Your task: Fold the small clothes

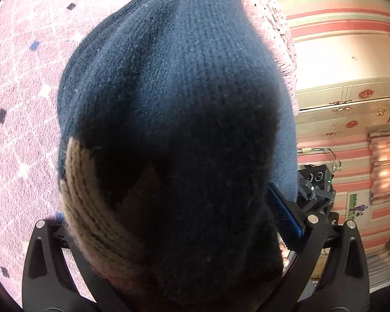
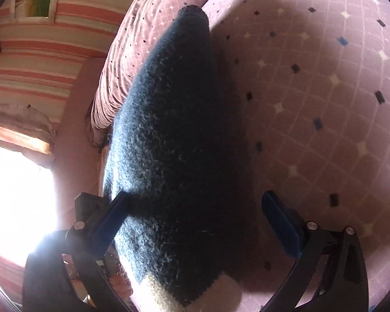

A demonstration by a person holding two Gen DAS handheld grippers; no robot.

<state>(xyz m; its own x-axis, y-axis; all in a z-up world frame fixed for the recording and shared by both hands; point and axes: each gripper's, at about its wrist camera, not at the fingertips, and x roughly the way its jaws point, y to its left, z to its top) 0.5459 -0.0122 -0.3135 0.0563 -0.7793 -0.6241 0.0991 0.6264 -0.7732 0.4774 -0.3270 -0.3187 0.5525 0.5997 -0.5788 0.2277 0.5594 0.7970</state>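
A navy knitted garment (image 1: 174, 104) with a tan patch (image 1: 91, 208) fills the left wrist view, draped between and over my left gripper's (image 1: 169, 221) fingers. The right blue pad (image 1: 286, 218) shows beside the cloth; the left pad is hidden, so the grip cannot be judged. In the right wrist view the same navy garment (image 2: 169, 130) with a cream edge (image 2: 163, 293) hangs between my right gripper's (image 2: 195, 208) wide-open fingers (image 2: 280, 221), touching the left pad (image 2: 114, 215). It trails onto the pink patterned bedspread (image 2: 325, 104).
The pink bedspread (image 1: 20, 130) with small diamonds lies under both grippers. Its edge (image 2: 122, 65) drops off at the left of the right wrist view. A striped wall (image 1: 351, 26), a cream cabinet (image 1: 338, 98) and a bright window (image 2: 15, 195) are beyond.
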